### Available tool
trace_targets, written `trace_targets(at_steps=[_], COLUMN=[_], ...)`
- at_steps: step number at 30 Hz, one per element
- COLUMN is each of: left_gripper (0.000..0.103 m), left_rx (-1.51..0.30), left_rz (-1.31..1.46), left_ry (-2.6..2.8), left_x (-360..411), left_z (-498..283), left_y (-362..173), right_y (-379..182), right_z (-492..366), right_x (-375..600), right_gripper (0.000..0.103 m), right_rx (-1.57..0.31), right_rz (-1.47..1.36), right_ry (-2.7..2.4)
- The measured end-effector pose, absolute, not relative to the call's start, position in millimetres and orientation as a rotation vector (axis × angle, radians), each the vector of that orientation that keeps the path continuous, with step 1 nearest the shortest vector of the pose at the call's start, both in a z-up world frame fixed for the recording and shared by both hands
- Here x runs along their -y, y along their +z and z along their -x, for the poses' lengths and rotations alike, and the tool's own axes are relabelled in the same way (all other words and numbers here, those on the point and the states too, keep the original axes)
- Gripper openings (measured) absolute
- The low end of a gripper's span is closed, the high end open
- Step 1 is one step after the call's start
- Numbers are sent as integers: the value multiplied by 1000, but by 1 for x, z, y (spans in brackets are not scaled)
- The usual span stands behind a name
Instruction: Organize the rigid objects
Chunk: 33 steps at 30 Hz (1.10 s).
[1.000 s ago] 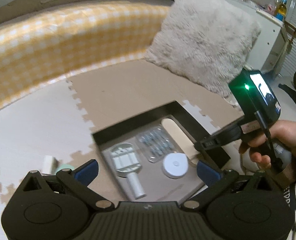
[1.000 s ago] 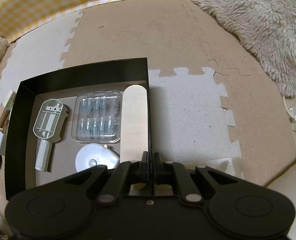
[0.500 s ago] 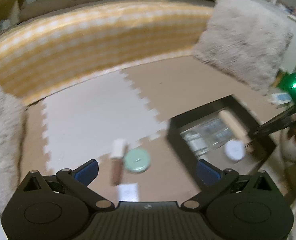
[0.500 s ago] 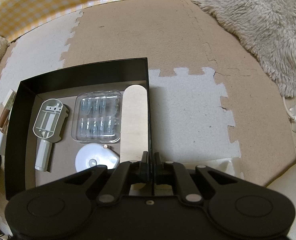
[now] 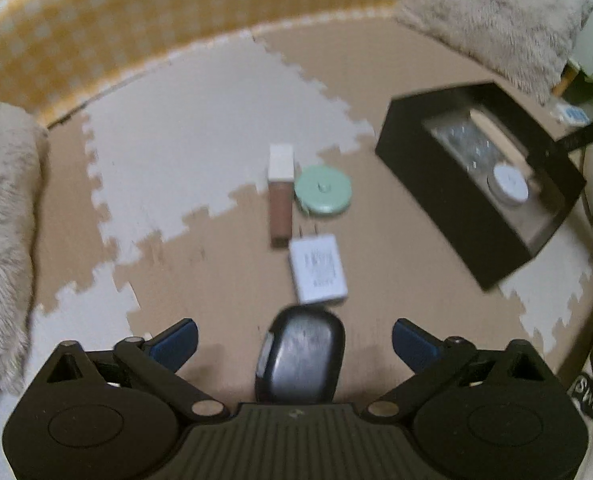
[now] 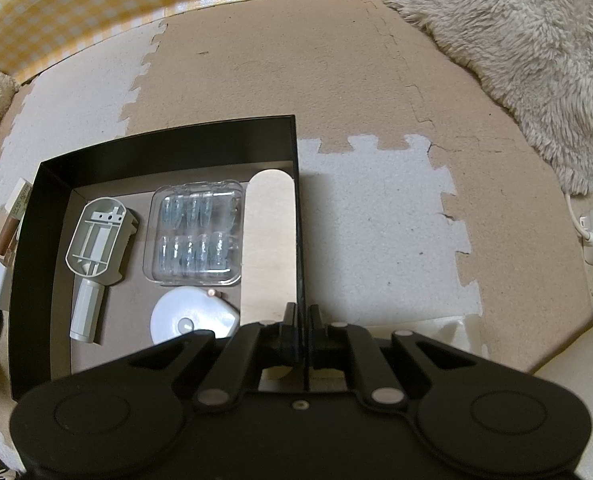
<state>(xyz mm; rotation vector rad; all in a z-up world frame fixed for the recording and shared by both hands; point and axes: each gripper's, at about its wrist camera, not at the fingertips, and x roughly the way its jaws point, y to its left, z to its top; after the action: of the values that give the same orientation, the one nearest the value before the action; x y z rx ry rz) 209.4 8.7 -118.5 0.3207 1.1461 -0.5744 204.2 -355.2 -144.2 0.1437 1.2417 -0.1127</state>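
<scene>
The left gripper (image 5: 294, 340) swings away from the black box (image 5: 448, 196), which slides from the centre of its view to the far right. It now faces the floor items beside the box: a dark oval case (image 5: 300, 354) between its spread fingers, a white charger (image 5: 318, 268), a brown tube (image 5: 280, 196) and a green disc (image 5: 323, 189).

Right gripper (image 6: 302, 320) jaws clamped on black box's (image 6: 168, 148) right wall.

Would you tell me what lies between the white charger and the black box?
Only bare brown mat separates the white charger from the black box, as the left wrist view shows.
</scene>
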Motion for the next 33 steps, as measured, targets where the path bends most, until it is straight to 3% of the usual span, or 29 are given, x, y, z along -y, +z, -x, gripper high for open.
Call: trace_targets(at_steps=[9, 15, 33], left_gripper=[69, 60, 58], left_rx=[-1278, -1297, -1329], left_rz=[-400, -377, -296], left_ry=[-566, -533, -508], left_x=[-2, -3, -3], left_z=[-206, -211, -204], left_y=[-150, -157, -150], right_y=[-144, -145, -145], right_z=[-204, -204, -204], right_x=[355, 355, 356], right_gripper=[6, 6, 6], right_rx=[-1242, -1242, -1242], right_rz=[-143, -143, -141], right_ry=[-113, -113, -113])
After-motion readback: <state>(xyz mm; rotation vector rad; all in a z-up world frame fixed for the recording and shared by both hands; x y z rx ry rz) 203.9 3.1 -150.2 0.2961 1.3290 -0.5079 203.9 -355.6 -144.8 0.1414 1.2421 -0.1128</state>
